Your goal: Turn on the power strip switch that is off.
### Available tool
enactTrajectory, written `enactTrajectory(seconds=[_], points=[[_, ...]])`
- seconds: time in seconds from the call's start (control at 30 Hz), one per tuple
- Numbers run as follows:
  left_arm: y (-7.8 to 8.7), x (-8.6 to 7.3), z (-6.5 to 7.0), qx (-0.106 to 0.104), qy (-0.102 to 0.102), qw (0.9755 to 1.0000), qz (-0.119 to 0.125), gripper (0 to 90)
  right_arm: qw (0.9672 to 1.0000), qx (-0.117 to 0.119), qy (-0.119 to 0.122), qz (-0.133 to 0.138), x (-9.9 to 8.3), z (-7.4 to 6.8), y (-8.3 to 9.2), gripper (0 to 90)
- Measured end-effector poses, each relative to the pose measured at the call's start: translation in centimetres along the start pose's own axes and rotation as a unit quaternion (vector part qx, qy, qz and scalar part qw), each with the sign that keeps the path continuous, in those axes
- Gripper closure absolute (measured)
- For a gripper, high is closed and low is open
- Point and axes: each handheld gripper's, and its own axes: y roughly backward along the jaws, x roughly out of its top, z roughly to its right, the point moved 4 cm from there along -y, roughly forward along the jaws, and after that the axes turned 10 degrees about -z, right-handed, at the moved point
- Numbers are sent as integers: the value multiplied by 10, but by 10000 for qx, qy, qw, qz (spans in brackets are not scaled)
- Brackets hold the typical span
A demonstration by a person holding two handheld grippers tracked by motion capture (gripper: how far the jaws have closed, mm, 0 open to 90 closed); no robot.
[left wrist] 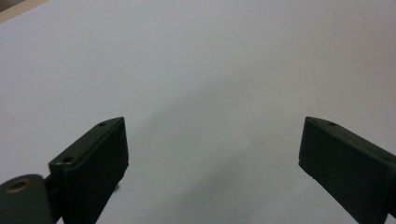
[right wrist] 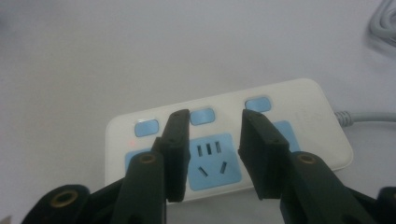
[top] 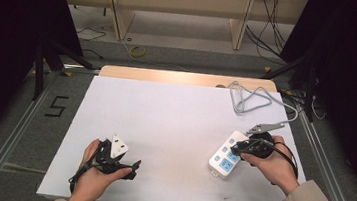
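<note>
At a white table (top: 163,129), we hold our right gripper (right wrist: 215,140) just above a white power strip (right wrist: 308,107) near the table's right edge, its jaws partly apart over the middle blue socket (right wrist: 214,163) and pressing on nothing. Three blue switch buttons line the strip's far edge; a small red light glows beside the left one (right wrist: 145,127). The strip bears no lettering we can read. Its grey cable (top: 252,98) lies looped at the table's far right corner. Our left gripper (left wrist: 212,154) rests well apart at the near left, jaws wide over bare tabletop. A "5" (top: 56,106) marks the floor at left.
</note>
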Motion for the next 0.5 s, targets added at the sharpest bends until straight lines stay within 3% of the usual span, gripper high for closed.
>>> enactTrajectory(seconds=[0.5], points=[[0,-2,2,-60,-22,10000,-38,76,9995,14,110,309,-18,1,10,473]])
